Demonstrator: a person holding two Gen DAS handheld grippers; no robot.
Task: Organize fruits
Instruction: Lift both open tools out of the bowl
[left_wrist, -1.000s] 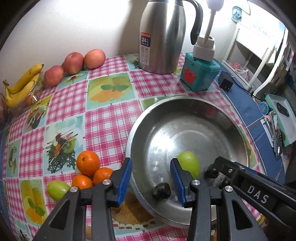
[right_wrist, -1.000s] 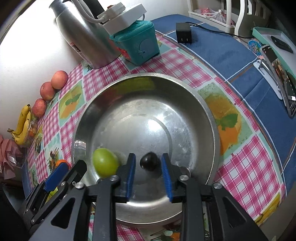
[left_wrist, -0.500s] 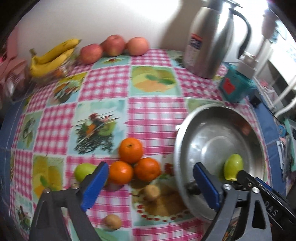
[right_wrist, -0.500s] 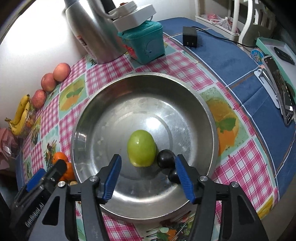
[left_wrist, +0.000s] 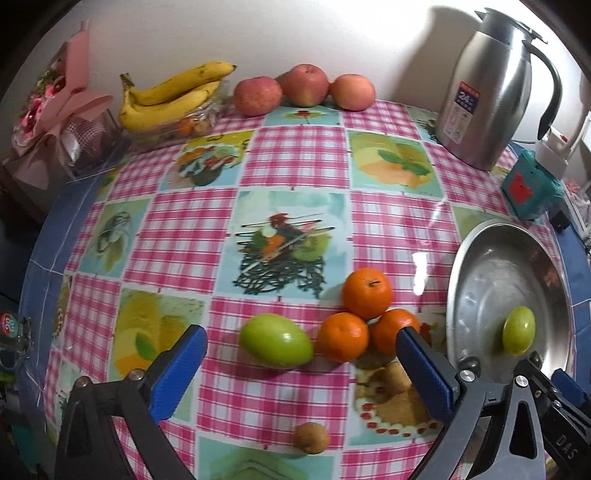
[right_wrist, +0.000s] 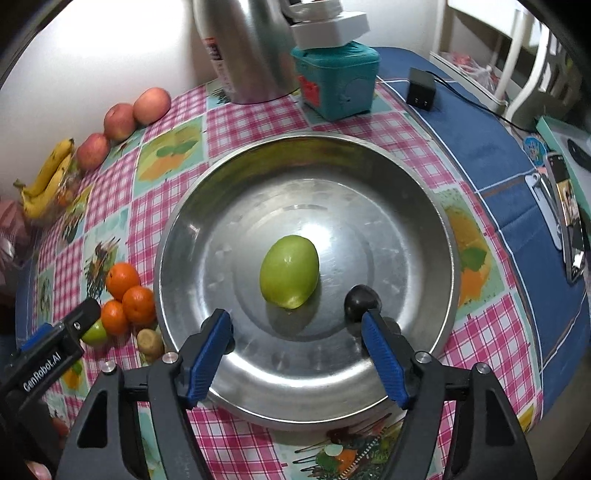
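Hovering over a checked counter (left_wrist: 295, 177), my left tongs (left_wrist: 301, 363) stand spread wide above a green fruit (left_wrist: 276, 345) that lies just beside a cluster of three oranges (left_wrist: 365, 321), touching the nearest one. Both pairs of tongs have just been opening; nothing is gripped in either. My right tongs (right_wrist: 297, 356) hang released over the steel bowl (right_wrist: 436, 206), where a second green fruit (right_wrist: 289, 271) rests near the middle and a small dark fruit (right_wrist: 361, 301) sits just ahead of the right-hand blue pad, apart from it as far as I can tell.

I judge the bowl to be the collecting place, set at the counter's near right so both hands can reach it; two fruits are in, the rest still out. The left tongs are opened this far, I think, to straddle the green fruit lengthwise.

Room is mixed. The oranges crowd the fruit's right side, so the right-hand pad has little clearance there, while the left side is bare cloth. Two small brown fruits (left_wrist: 311, 437) lie near the bowl's rim, low in my path. Apples (left_wrist: 303, 85) and bananas (left_wrist: 173, 96) line the far wall, well apart, beside a steel jug (left_wrist: 484, 96). The bowl's raised rim is the edge to clear.
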